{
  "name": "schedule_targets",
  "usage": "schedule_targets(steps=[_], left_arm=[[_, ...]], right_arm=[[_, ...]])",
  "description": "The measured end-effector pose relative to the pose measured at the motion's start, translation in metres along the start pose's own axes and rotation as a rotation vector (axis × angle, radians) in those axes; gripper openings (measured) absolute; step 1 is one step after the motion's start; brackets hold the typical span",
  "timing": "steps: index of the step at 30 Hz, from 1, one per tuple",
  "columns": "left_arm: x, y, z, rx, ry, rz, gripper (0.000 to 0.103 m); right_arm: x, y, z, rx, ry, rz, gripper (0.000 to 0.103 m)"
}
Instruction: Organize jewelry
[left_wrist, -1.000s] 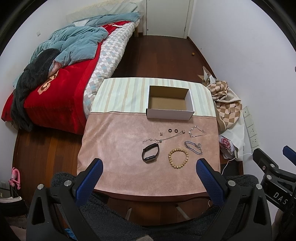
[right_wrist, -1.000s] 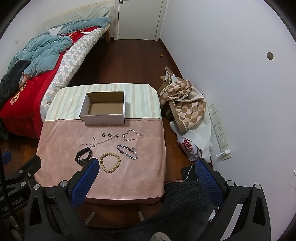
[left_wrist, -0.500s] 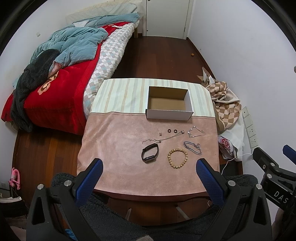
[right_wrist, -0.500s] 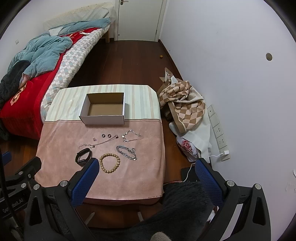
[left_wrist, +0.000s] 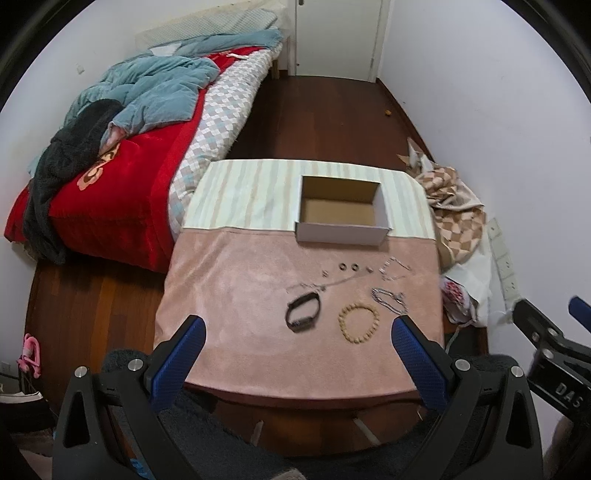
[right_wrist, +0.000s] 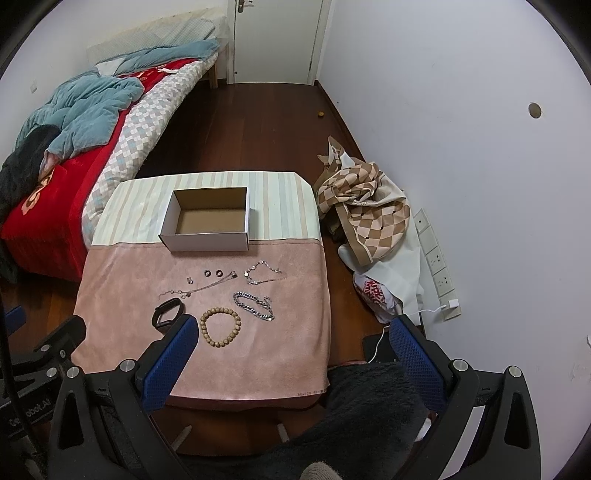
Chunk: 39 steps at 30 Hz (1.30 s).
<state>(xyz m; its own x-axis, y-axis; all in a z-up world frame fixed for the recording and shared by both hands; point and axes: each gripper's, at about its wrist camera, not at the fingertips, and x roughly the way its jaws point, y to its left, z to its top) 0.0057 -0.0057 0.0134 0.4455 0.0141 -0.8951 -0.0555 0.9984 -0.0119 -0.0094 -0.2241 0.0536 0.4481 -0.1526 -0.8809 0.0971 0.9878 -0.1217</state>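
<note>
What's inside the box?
Nothing: the box shows only its bare brown floor. Its near wall hides a thin strip of floor behind it.

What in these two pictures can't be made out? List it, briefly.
- Small silver piece left of the two dark rings: too small in both views to identify.
- Black band: near end hidden behind the right gripper finger in the right wrist view.
- Thin necklace: motion-blurred in the left wrist view.
- Table legs: hidden by the cloth.
</note>
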Motion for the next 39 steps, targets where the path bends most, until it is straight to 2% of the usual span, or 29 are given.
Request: schedule_targets(steps=[3,6,12,16,21,27,28,30,32,33,35,36,38,39], left_arm=[[0.025,0.008,0.004,-0.02,-0.009,0.041,0.103],[0.062,0.016,0.005,-0.017,0.017,0.094,0.103],[0.139,0.029,-0.008,-0.002,0.124,0.153,0.103],[0.187,0.035,-0.018,0.007,0.224,0.189,0.102],[0.228,0.045,-0.025,-0.009,0.306,0.167,0.102],[0.263,0.04,-0.024,0.009,0.378,0.11,0.101],[0.266,0.039,-0.025,0.019,0.381,0.097,0.098],[0.27,0.036,-0.026,0.038,0.391,0.09,0.085],[0.274,0.033,-0.028,0.049,0.406,0.061,0.063],[0.275,0.032,-0.029,0.056,0.409,0.052,0.058],[0.276,0.03,-0.031,0.065,0.407,0.029,0.038],[0.277,0.029,-0.032,0.07,0.403,0.017,0.033],[0.28,0.029,-0.034,0.077,0.384,-0.006,0.018],[0.28,0.028,-0.035,0.083,0.378,-0.007,0.016]], right_arm=[[0.019,0.0,0.0,0.021,0.017,0.016,0.103],[0.053,0.006,0.0,0.02,0.057,0.03,0.103],[0.152,0.033,-0.015,-0.003,0.194,0.05,0.103],[0.223,0.05,-0.036,0.009,0.3,0.073,0.092],[0.276,0.067,-0.056,0.019,0.373,0.057,0.088],[0.297,0.079,-0.066,0.024,0.41,0.056,0.079],[0.298,0.08,-0.068,0.027,0.418,0.061,0.076],[0.3,0.082,-0.07,0.029,0.438,0.076,0.07],[0.3,0.08,-0.071,0.044,0.438,0.1,0.066],[0.3,0.081,-0.072,0.042,0.435,0.1,0.066],[0.3,0.081,-0.072,0.036,0.429,0.105,0.063],[0.298,0.083,-0.072,0.032,0.426,0.107,0.061],[0.295,0.086,-0.072,0.028,0.413,0.108,0.047],[0.294,0.085,-0.071,0.027,0.408,0.109,0.042]])
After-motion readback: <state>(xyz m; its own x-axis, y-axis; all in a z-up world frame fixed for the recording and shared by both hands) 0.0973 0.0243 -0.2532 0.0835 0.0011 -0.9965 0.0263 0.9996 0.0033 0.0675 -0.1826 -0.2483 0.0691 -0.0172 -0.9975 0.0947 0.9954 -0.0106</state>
